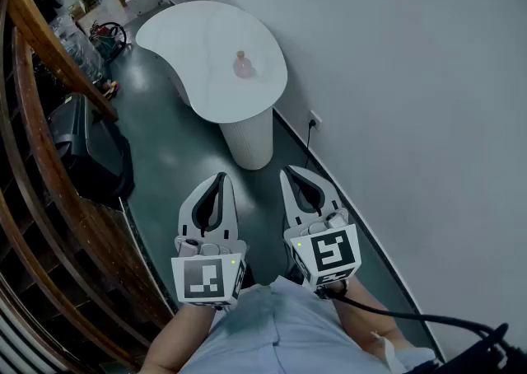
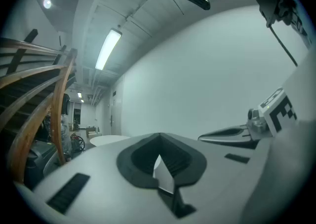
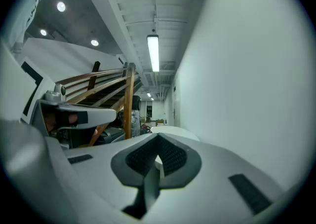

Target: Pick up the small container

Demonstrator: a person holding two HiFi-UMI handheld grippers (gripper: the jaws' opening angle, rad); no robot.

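A small pink container stands on a white curved table far ahead in the head view. Both grippers are held close to the person's body, well short of the table. My left gripper is shut with nothing between its jaws. My right gripper is also shut and empty. In the left gripper view the closed jaws fill the lower frame and the table top shows small at the left. The right gripper view shows its closed jaws with the table beyond; the container is not visible there.
A wooden stair railing runs along the left. A dark cabinet stands beside it. A white wall runs along the right, with a socket and cable near the table's base. Dark green floor lies between me and the table.
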